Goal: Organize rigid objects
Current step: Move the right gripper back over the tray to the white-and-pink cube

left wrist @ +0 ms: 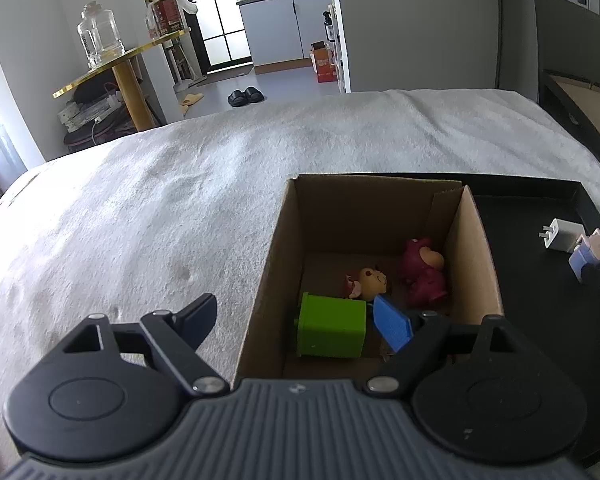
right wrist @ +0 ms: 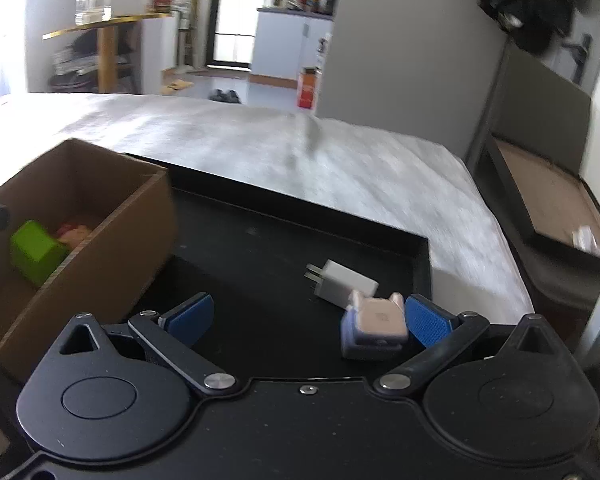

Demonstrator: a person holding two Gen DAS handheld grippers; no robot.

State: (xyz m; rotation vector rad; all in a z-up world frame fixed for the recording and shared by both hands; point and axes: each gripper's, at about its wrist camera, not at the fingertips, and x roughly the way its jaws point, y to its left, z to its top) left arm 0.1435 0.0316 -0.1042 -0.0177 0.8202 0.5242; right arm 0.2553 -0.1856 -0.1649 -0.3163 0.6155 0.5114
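A cardboard box (left wrist: pixel 474 248) stands on a grey blanket and holds a green block (left wrist: pixel 332 330), a small doll head (left wrist: pixel 374 280) and a dark red bear figure (left wrist: pixel 422 276). My left gripper (left wrist: pixel 296 320) is open, one finger outside the box's left wall and one inside it. Beside the box lies a black tray (right wrist: pixel 418 256) with a white charger plug (right wrist: pixel 346 282) and a small pink-and-blue case (right wrist: pixel 374 328). My right gripper (right wrist: pixel 310 318) is open low over the tray, its right pad (right wrist: pixel 430 320) next to the case. The box (right wrist: pixel 112 236) is to its left.
The grey blanket (left wrist: pixel 160 208) spreads far to the left and back. A gold shelf with a glass jar (left wrist: pixel 100 36) stands at the back left. A dark cabinet (right wrist: pixel 548 208) stands at the right edge of the bed. A doorway opens behind.
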